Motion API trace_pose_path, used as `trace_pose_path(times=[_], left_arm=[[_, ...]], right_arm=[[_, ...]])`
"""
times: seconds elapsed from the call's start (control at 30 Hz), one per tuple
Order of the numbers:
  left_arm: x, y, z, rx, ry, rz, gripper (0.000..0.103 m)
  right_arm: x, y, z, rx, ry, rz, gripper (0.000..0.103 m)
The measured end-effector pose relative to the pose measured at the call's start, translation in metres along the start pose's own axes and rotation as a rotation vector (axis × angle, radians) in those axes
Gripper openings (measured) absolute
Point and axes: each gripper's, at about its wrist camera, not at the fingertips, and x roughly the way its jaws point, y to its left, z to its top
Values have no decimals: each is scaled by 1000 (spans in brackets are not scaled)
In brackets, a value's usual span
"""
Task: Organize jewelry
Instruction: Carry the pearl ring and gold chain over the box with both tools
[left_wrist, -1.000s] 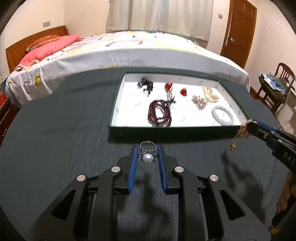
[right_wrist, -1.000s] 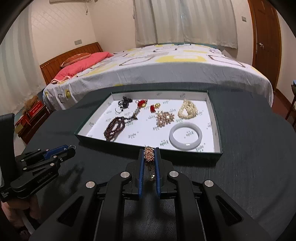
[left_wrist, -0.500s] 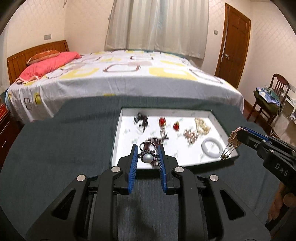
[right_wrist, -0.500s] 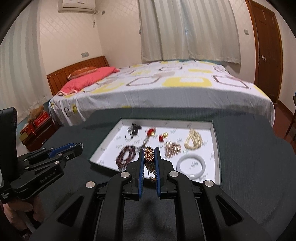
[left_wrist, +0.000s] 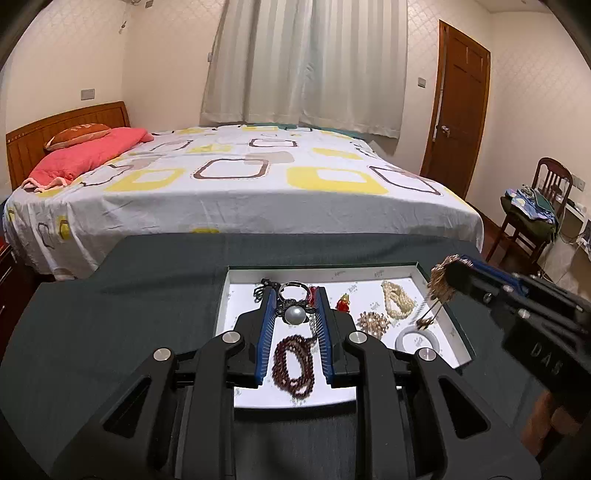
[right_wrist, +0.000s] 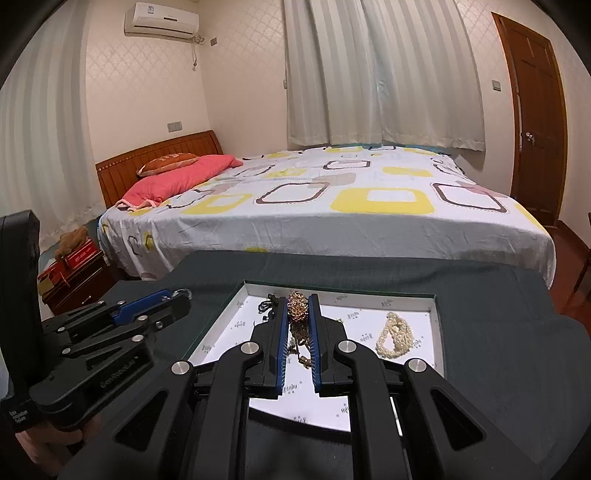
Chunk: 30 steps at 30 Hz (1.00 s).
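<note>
Two jaws clamped | left gripper (left_wrist: 294, 295): pearl ring (left_wrist: 294, 314) | right gripper (right_wrist: 298, 300): gold chain (right_wrist: 297, 310)

Left claw (left_wrist: 294, 295) pinches a pearl ring (left_wrist: 294, 315) at frame centre, above the white tray (left_wrist: 406, 271) holding a dark red bead strand (left_wrist: 293, 363).

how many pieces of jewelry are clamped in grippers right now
2: a pearl ring in the left gripper, and a gold chain ornament in the right gripper, both above the white-lined tray.
</note>
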Motion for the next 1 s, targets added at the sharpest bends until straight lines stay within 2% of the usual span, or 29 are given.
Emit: trace_pose_path(times=[0.47,1.0], left_arm=[[58,4,-37,-9,130,-4,21],[86,-20,-55,14,187,-43,21]], right_arm=[[53,-12,-41,26,141,-11,11],[80,-29,-75,49,246,-27,11]])
